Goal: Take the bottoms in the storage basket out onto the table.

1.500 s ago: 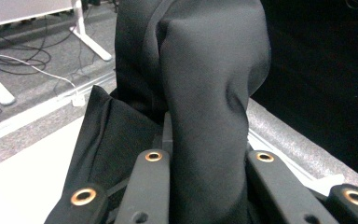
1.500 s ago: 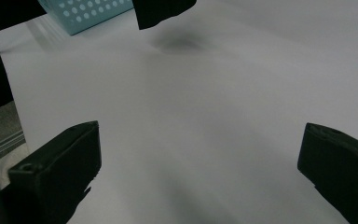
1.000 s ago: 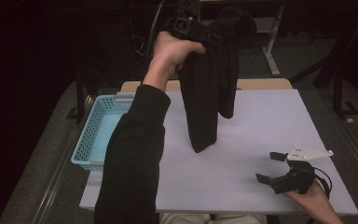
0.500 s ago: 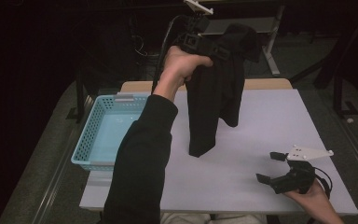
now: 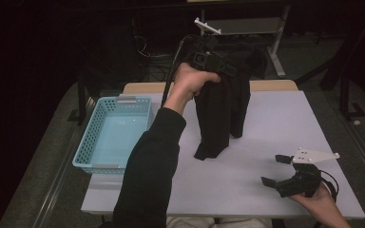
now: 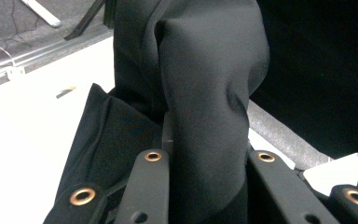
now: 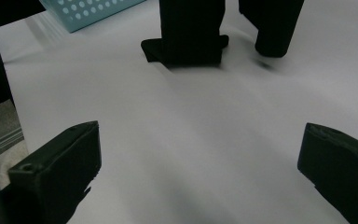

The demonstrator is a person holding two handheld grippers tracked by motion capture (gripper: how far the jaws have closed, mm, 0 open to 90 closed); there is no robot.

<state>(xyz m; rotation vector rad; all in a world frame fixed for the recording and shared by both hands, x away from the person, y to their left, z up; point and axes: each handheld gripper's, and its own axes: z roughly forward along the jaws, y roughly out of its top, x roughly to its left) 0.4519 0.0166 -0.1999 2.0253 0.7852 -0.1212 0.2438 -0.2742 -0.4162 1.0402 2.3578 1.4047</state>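
Note:
A black garment (image 5: 221, 111) hangs from my left gripper (image 5: 208, 61), held high over the back middle of the white table (image 5: 275, 123). Its lower end (image 7: 186, 49) folds onto the tabletop. In the left gripper view the black cloth (image 6: 205, 93) is pinched between the jaws, which are shut on it. My right gripper (image 5: 279, 172) rests near the front right of the table, open, with nothing between its fingers (image 7: 58, 163).
A light blue plastic basket (image 5: 109, 135) stands on the table's left side, its corner (image 7: 98, 11) showing in the right gripper view. Beyond the table are dark floor, cables and stand legs (image 5: 278, 52).
The left hand has come down and moved away toward the back of the table, and the garment's lower end, which hung free, now folds onto the table. The right gripper has kept still.

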